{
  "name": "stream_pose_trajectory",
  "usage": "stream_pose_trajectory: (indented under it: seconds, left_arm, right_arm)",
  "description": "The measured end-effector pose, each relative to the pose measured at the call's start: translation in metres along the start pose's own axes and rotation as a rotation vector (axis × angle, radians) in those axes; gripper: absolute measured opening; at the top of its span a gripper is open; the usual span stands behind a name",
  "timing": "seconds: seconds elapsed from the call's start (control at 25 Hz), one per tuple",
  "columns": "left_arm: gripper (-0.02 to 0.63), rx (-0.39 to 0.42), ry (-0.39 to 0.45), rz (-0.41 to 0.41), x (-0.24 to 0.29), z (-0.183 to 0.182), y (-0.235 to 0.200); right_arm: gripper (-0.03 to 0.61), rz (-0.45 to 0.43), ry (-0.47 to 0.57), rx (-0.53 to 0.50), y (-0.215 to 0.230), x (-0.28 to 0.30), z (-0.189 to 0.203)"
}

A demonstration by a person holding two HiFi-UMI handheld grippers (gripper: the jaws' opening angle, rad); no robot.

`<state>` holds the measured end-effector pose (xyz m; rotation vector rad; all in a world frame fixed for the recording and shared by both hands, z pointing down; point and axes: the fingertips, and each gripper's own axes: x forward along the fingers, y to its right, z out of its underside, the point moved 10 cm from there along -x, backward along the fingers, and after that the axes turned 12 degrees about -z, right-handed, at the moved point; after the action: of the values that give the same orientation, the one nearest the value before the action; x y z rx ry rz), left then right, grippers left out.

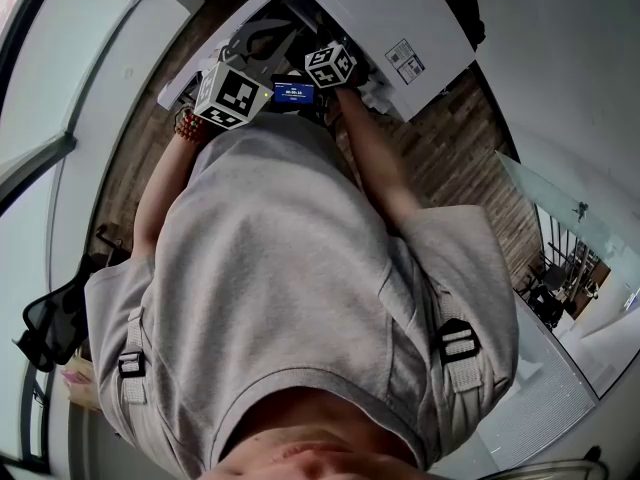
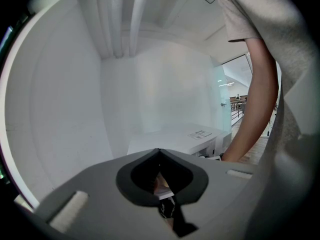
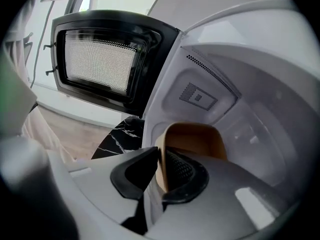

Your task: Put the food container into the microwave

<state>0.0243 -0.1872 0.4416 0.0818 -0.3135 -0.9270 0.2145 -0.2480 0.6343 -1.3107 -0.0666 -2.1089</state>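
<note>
Left gripper (image 2: 160, 154), jaws pressed together on nothing, faces a plain white wall, with the boxy white microwave oven (image 2: 192, 136) low ahead of it. To its right, the right gripper (image 3: 159, 169) pinches the rim of a tan, round-cornered food container (image 3: 197, 136), one jaw inside and one outside, holding it at the mouth of the oven's white cavity. The black-framed, mesh-windowed door (image 3: 100, 59) stands open at left, above a black marble-patterned surface (image 3: 120, 136).
</note>
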Motion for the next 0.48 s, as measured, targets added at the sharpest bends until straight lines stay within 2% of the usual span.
stream_pose_trajectory:
  seconds: [0.48]
  left_arm:
    - [-0.017, 0.014, -0.003, -0.005, -0.014, 0.002, 0.0]
  right_arm:
    - [0.057, 0.033, 0.034, 0.01, -0.007, -0.01, -0.002]
